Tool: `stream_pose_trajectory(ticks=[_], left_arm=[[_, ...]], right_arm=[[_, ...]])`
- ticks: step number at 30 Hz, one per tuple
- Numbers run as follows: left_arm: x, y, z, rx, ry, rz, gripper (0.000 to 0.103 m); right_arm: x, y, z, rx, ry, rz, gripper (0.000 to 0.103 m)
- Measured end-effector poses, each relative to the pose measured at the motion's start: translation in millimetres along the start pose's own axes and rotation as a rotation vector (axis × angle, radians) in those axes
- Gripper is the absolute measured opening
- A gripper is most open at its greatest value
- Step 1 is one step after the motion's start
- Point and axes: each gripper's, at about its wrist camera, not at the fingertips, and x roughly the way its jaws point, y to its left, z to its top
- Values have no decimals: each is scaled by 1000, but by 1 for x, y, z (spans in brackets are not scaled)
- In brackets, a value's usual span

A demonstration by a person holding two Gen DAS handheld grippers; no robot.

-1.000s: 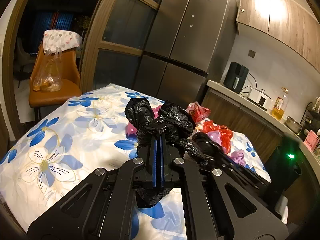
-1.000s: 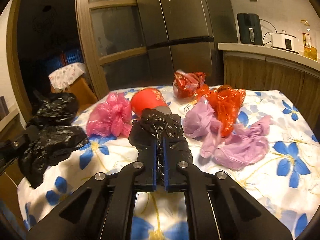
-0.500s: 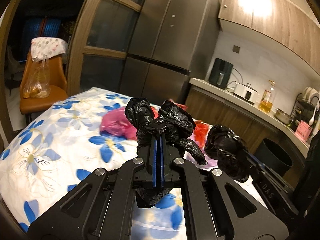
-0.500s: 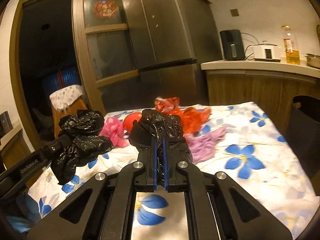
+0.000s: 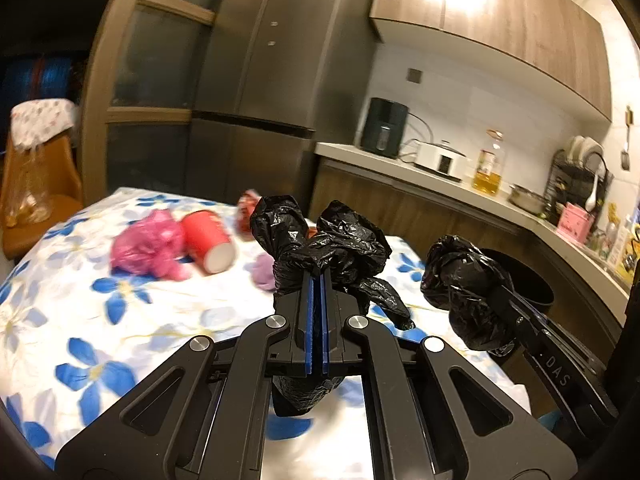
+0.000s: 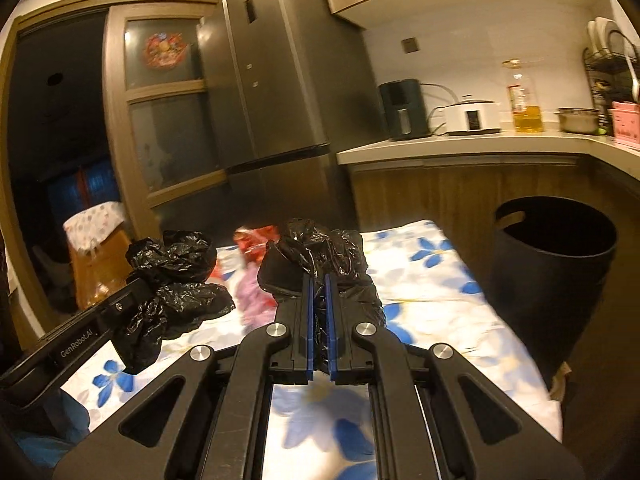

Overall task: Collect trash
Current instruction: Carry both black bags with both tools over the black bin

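My left gripper [image 5: 317, 276] is shut on a crumpled black plastic bag [image 5: 340, 240] and holds it above the flowered table [image 5: 80, 312]. My right gripper [image 6: 319, 280] is shut on a second crumpled black plastic bag [image 6: 320, 248], also above the table. Each gripper shows in the other's view: the right one with its bag [image 5: 464, 280] at the left wrist view's right, the left one with its bag [image 6: 176, 280] at the right wrist view's left. A black trash bin [image 6: 552, 264] stands open beside the table's right edge, right of my right gripper.
On the table lie a pink bag [image 5: 148, 244], a red paper cup [image 5: 208, 240] on its side, a purple bag [image 5: 264, 272] and red wrappers [image 6: 256, 240]. A fridge [image 6: 280, 100] and a kitchen counter [image 6: 480, 148] stand behind. An orange chair [image 5: 36, 184] is at the left.
Both grippers, each still holding its black bag, have swung right and lifted. The black bin and the counter have come into view, and the table's trash has slid leftward.
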Motion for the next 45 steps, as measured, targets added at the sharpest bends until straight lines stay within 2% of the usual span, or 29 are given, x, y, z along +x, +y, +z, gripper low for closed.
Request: stream_pose_trajectory(ticks=[11, 28, 37, 45], left_arm=[[39, -66, 3, 66, 9, -132, 2], [95, -174, 25, 133, -28, -319, 2], [121, -223, 27, 164, -31, -391, 2], [150, -247, 17, 172, 12, -421, 2]], right_arm=[[-12, -65, 16, 42, -51, -150, 6], [-24, -152, 60, 61, -172, -358, 6], [-21, -183, 67, 87, -189, -410, 6], [-13, -202, 69, 102, -189, -431, 6]])
